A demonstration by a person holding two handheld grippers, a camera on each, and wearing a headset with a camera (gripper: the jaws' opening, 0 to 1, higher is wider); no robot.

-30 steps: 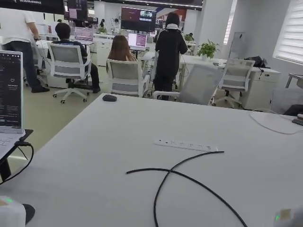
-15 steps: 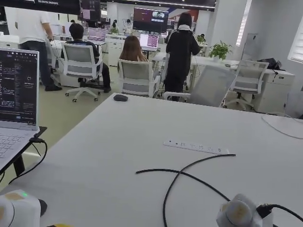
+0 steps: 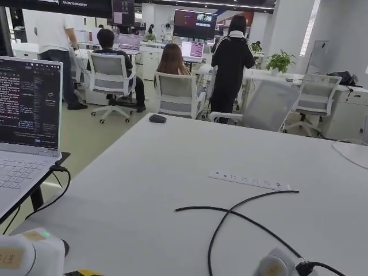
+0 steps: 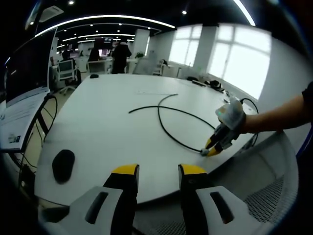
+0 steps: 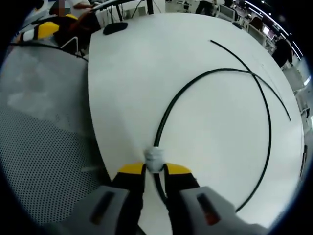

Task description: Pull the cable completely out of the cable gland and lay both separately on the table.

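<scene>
A long black cable (image 3: 230, 213) lies in a crossed loop on the white table (image 3: 144, 184). One end carries a small white cable gland (image 5: 155, 159), at the table's near edge. My right gripper (image 5: 154, 170) is shut on the gland, and the cable (image 5: 168, 110) runs away from it and also back between the jaws. In the left gripper view the right gripper (image 4: 215, 147) holds the gland (image 4: 204, 152) at the table's edge. My left gripper (image 4: 157, 171) hangs open off the near edge, nothing between its yellow tips. Both grippers peek in low in the head view, the left gripper (image 3: 29, 256) and the right gripper (image 3: 276, 265).
An open laptop (image 3: 29, 115) stands at the left on a side stand. A white power strip (image 3: 250, 181) lies beyond the cable and a dark mouse (image 3: 157, 118) at the far edge. Another mouse (image 4: 63, 164) sits near the left gripper. Office chairs and people are behind.
The head camera has swung left, so the laptop shows more. The right gripper has come up into the bottom of the head view. The cable loop lies as before.
</scene>
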